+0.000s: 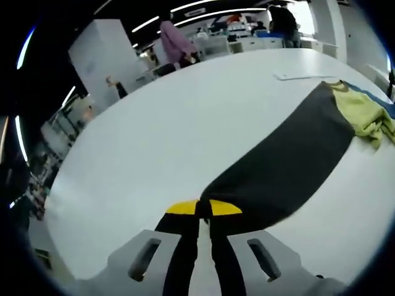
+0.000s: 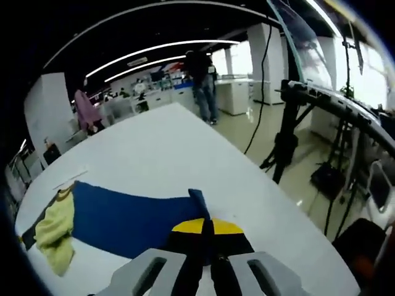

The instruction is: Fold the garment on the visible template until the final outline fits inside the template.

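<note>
Blue cloth (image 2: 133, 216) pinched by my right tongs (image 2: 205, 229), dark cloth (image 1: 281, 160) by my left tongs (image 1: 203, 209); yellow bundle (image 2: 54, 237) at nine o'clock may slip.

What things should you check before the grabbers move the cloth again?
1. Left gripper pinching the dark grey cloth: ok, jaws shut on its edge.
2. Right gripper pinching the blue cloth: ok, jaws shut on its corner.
3. Yellow garment flat and spread: not ok, bunched.
4. Garment in view: ok, seen from both grippers.
5. Cloth on the white table: ok.
6. Template outline to fold inside: cannot tell.
</note>
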`<move>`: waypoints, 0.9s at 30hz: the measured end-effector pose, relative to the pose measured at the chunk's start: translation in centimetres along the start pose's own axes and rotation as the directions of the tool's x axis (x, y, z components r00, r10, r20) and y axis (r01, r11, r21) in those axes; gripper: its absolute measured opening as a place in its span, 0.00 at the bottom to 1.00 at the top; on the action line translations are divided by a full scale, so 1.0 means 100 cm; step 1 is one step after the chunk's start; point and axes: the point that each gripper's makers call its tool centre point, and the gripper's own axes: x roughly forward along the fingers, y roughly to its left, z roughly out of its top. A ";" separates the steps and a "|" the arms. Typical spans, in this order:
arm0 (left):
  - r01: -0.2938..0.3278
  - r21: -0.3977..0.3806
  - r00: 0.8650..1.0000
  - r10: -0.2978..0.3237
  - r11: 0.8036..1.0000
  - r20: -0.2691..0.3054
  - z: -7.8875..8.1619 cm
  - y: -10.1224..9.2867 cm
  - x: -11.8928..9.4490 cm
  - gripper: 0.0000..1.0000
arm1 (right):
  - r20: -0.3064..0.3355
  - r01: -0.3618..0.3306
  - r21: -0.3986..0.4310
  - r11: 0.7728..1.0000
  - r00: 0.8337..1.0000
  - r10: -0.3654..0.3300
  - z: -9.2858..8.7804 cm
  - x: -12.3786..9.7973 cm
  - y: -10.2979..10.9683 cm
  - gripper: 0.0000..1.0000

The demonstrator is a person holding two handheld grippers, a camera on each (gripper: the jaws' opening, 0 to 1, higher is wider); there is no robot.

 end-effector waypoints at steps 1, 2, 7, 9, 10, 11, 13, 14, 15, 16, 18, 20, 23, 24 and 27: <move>-0.002 -0.002 1.000 0.002 1.000 -0.002 0.000 0.000 -0.001 0.05 | -0.003 0.010 -0.017 1.000 1.000 -0.010 0.000 0.000 -0.001 0.00; -0.003 -0.010 1.000 0.003 1.000 0.000 0.000 0.001 -0.002 0.07 | -0.008 0.013 -0.036 0.999 1.000 -0.013 0.000 -0.001 -0.002 0.00; 0.013 -0.013 0.999 -0.013 1.000 0.046 0.009 -0.003 -0.008 0.19 | -0.015 -0.029 -0.025 0.999 0.999 0.028 0.004 -0.002 0.007 0.27; 0.037 -0.029 0.997 -0.035 0.999 0.075 0.016 -0.009 -0.013 0.27 | -0.028 -0.074 -0.050 0.996 0.997 0.072 0.005 -0.003 0.018 0.33; 0.063 -0.032 0.993 -0.059 0.998 0.099 0.020 -0.015 -0.015 0.30 | -0.031 -0.088 -0.062 0.994 0.996 0.086 0.005 -0.004 0.022 0.38; 0.080 -0.022 0.990 -0.077 0.997 0.119 0.025 -0.021 -0.017 0.33 | -0.027 -0.113 -0.072 0.991 0.993 0.111 0.007 -0.005 0.030 0.43; 0.112 -0.003 0.985 -0.111 0.994 0.135 0.028 -0.031 -0.021 0.39 | -0.030 -0.162 -0.084 0.983 0.987 0.160 0.009 -0.006 0.042 0.49; 0.135 0.007 0.979 -0.134 0.991 0.152 0.032 -0.038 -0.023 0.42 | -0.030 -0.181 -0.092 0.979 0.983 0.179 0.009 -0.007 0.047 0.51; 0.152 0.008 0.976 -0.151 0.988 0.158 0.033 -0.043 -0.024 0.44 | -0.032 -0.200 -0.105 0.974 0.980 0.197 0.010 -0.008 0.053 0.53; 0.158 0.005 0.975 -0.157 0.987 0.160 0.034 -0.046 -0.025 0.46 | -0.034 -0.206 -0.111 0.972 0.978 0.204 0.010 -0.009 0.055 0.55; 0.208 0.011 0.960 -0.207 0.978 0.187 0.039 -0.063 -0.032 0.49 | -0.052 -0.261 -0.150 0.954 0.965 0.256 0.008 -0.012 0.071 0.59; 0.237 0.012 0.951 -0.235 0.971 0.200 0.042 -0.074 -0.037 0.52 | -0.063 -0.302 -0.178 0.936 0.953 0.296 0.007 -0.015 0.083 0.59; 0.257 0.013 0.942 -0.253 0.966 0.220 0.048 -0.087 -0.044 0.54 | -0.078 -0.345 -0.206 0.916 0.939 0.336 0.007 -0.016 0.098 0.63; 0.264 0.015 0.938 -0.261 0.964 0.230 0.050 -0.090 -0.045 0.55 | -0.082 -0.351 -0.213 0.912 0.936 0.341 0.007 -0.016 0.101 0.64; 0.301 0.028 0.918 -0.297 0.953 0.264 0.059 -0.107 -0.054 0.55 | -0.094 -0.383 -0.242 0.892 0.924 0.371 0.004 -0.018 0.111 0.65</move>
